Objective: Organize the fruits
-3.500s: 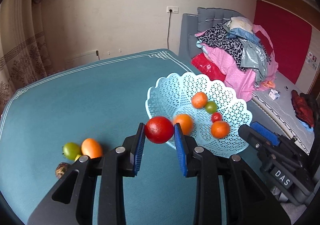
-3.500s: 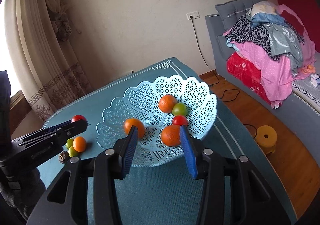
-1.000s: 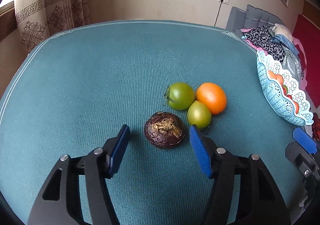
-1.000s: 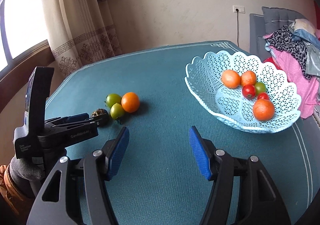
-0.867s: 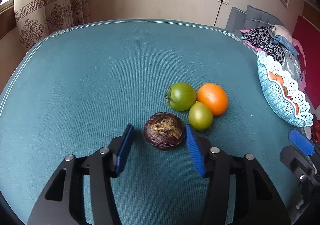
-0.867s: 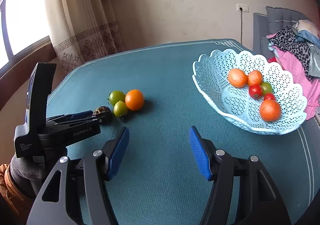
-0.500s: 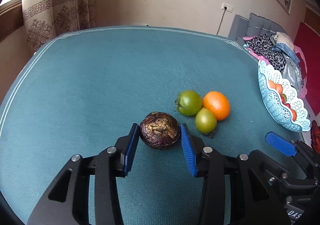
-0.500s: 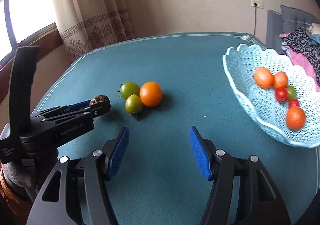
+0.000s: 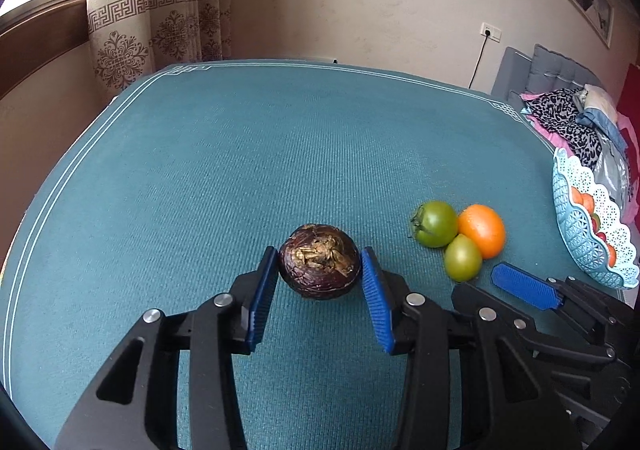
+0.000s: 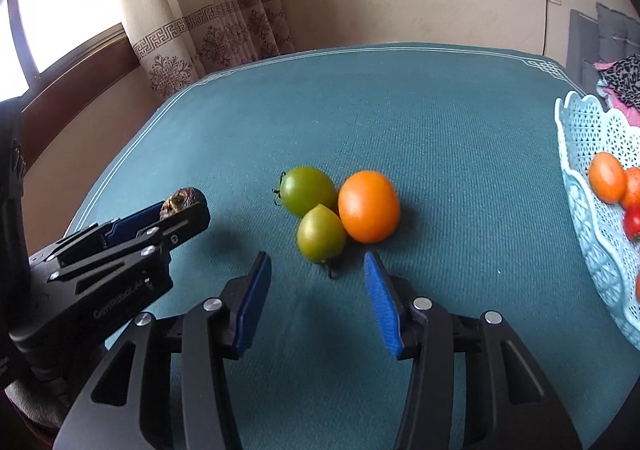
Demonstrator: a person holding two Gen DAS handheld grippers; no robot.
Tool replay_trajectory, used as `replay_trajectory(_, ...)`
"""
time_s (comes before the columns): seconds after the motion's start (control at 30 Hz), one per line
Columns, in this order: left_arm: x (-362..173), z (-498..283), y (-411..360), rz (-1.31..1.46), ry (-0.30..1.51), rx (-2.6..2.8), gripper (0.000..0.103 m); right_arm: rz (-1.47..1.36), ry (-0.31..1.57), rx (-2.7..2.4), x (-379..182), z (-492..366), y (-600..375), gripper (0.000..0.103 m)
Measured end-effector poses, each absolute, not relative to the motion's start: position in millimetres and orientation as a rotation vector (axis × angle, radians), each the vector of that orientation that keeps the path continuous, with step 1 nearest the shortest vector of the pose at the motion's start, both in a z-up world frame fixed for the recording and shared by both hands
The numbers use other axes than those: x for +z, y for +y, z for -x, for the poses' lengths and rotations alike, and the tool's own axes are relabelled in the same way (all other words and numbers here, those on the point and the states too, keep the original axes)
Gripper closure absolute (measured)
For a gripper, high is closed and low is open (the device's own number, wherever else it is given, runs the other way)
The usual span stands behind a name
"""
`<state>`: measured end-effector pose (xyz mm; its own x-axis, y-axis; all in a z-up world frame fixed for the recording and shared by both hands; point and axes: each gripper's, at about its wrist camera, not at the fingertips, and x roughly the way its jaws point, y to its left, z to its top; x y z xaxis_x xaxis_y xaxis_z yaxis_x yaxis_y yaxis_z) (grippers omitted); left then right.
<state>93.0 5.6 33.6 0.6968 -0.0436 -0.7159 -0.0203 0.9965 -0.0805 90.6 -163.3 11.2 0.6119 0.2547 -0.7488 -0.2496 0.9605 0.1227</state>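
Four loose fruits on teal tabletop (image 9: 280,154). Dark brown wrinkled fruit (image 9: 319,261) sits btwn blue pads of left gripper (image 9: 319,282), both pads pressed on its sides = clenched on it; fruit looks at or just above cloth, can't tell if lifted. In right wrist view same fruit (image 10: 182,202) only peeks out past the left tool's tip.

Just right of it, cluster of 3 touching each other: green tomato w/ stem (image 10: 307,191) at back left, orange tomato (image 10: 369,206) at back right, small yellow-green fruit (image 10: 321,234) in front. Right gripper (image 10: 318,290) hovers near side of the cluster, jaws closing, nothing btwn pads yet; small yellow-green fruit just beyond tips, pads not touching it. Seen from left wrist cam, right gripper's (image 9: 520,286) blue pad lies just beside the cluster.

Pale blue lattice basket (image 10: 580,154) at table's right edge, well apart from cluster, holds several orange + red fruits; exact count unclear, partly cut off. Patterned curtain (image 10: 208,22) + window behind table at left, pile of clothes (image 9: 576,126) on grey headboard side at far right. Wall socket w/ cable (image 9: 490,37) on beige wall.
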Motion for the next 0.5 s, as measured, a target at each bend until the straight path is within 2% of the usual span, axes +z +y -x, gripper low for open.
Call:
replay_trajectory(0.23, 33.2, -96.0, 5.9, 0.095, 0.805, -0.013, 0.059, 0.015, 0.874, 0.264, 5.2, -109.4, -152.0, 0.057)
replay_trajectory(0.37, 31.1, -96.9, 6.5, 0.097, 0.81, -0.011, 0.059, 0.05, 0.87, 0.251, 3.3, -112.4, -145.8, 0.075)
replay_trajectory(0.5, 29.8, -98.0, 6.4, 0.096, 0.816, -0.013, 0.059, 0.075, 0.857, 0.252, 3.8, -109.7, -143.4, 0.075)
